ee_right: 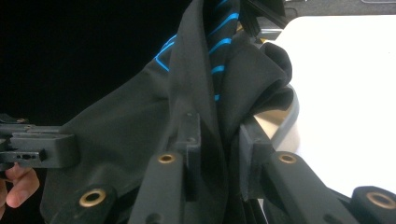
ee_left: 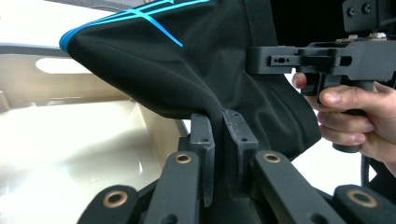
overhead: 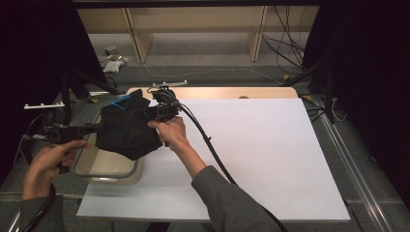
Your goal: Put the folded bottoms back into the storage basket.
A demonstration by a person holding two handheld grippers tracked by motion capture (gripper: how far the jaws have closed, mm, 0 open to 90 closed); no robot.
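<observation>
A black cloth garment (overhead: pixel 126 126) with thin blue stripes hangs stretched between my two grippers, above a beige tub (overhead: pixel 104 164) at the table's left edge. My left gripper (overhead: pixel 102 127) holds its left edge; in the left gripper view the jaws (ee_left: pixel 218 122) are shut on a fold of the black garment (ee_left: pixel 187 70). My right gripper (overhead: pixel 153 112) grips the right side; in the right gripper view its jaws (ee_right: pixel 218 133) pinch the bunched garment (ee_right: pixel 140 126). Each hand's gripper shows in the other's view.
A white sheet (overhead: pixel 251 154) covers most of the table, bare to the right of the garment. The beige tub (ee_left: pixel 70 140) sits under the cloth. A black cable (overhead: pixel 212 150) trails from the right gripper along the forearm. Shelving and cables lie beyond the table's far edge.
</observation>
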